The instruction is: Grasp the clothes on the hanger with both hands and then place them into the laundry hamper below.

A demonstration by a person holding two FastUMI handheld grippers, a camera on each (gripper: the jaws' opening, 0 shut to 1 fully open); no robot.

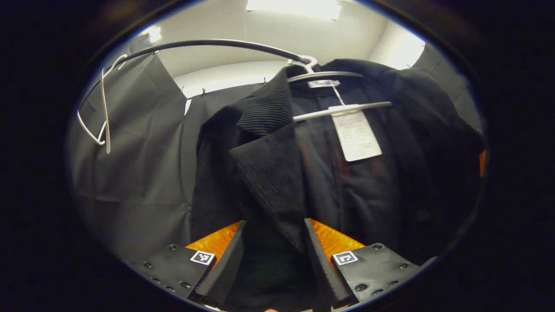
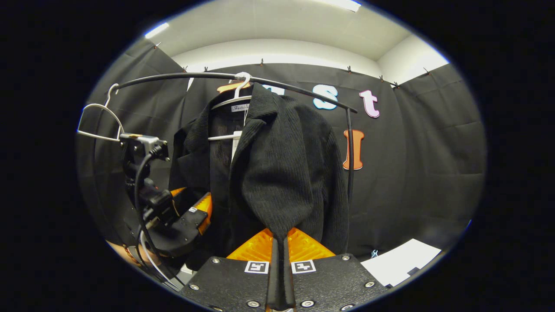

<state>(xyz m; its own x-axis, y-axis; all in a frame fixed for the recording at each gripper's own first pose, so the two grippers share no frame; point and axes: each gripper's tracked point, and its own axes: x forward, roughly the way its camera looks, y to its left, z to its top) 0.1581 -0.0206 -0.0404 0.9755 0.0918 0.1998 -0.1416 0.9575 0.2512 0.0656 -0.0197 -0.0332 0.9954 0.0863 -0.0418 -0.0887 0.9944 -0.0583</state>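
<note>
A black ribbed jacket [image 1: 269, 173] hangs on a white hanger [image 1: 338, 110] from a curved black rail [image 1: 208, 43]. A white tag [image 1: 355, 134] dangles inside its collar. My left gripper [image 1: 274, 223] is open, and the jacket's left lapel edge drops down between its spread fingers. In the right gripper view the jacket [image 2: 282, 164] faces me on its hanger [image 2: 236, 97]. My right gripper [image 2: 279, 242] is shut on the lower tip of the jacket's right front panel. The left gripper [image 2: 197, 212] shows at the jacket's other front edge, cable trailing behind it.
An empty white hanger [image 1: 102, 112] hangs at the rail's left end [image 2: 97, 121]. The rail [image 2: 182, 76] bends down into an upright post [image 2: 349, 151] just right of the jacket. A white sheet [image 2: 403, 258] lies low at the right. Black cloth walls stand behind.
</note>
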